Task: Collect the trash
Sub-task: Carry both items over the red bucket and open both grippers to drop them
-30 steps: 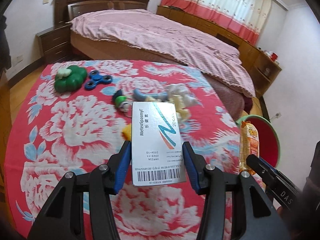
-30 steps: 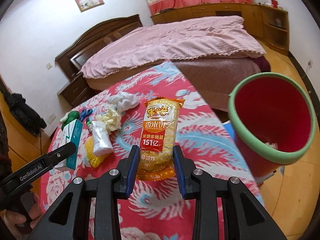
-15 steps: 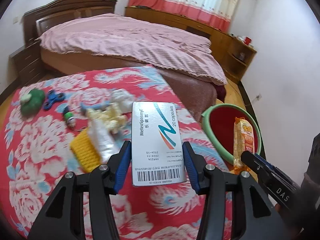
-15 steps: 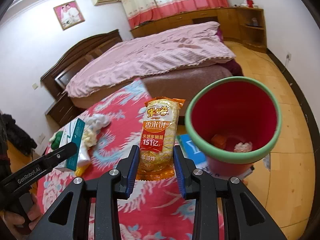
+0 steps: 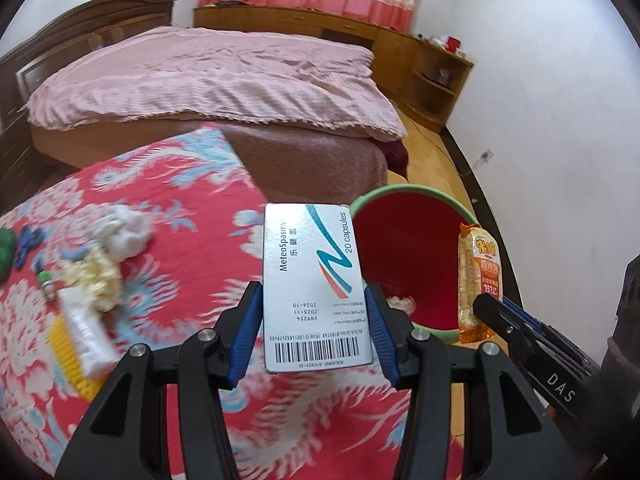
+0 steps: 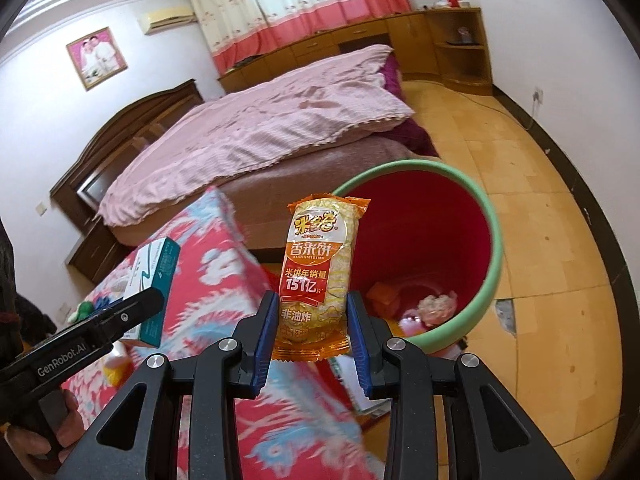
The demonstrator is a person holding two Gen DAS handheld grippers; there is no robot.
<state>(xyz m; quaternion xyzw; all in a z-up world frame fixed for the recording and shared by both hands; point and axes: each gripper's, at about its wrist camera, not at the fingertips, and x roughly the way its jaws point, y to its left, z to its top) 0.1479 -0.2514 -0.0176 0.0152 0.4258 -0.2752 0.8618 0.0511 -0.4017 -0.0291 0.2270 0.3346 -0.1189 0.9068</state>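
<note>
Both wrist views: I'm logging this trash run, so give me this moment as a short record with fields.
left gripper: shut on the medicine box, held upright above the flowered tablecloth
right gripper: shut on the snack packet, upright
bin: red inside, green rim, on the floor beside the table; some scraps already at its bottom
packet position: in front of the bin's opening, not yet released
left on table: crumpled tissues, a yellow item, small toys
</note>
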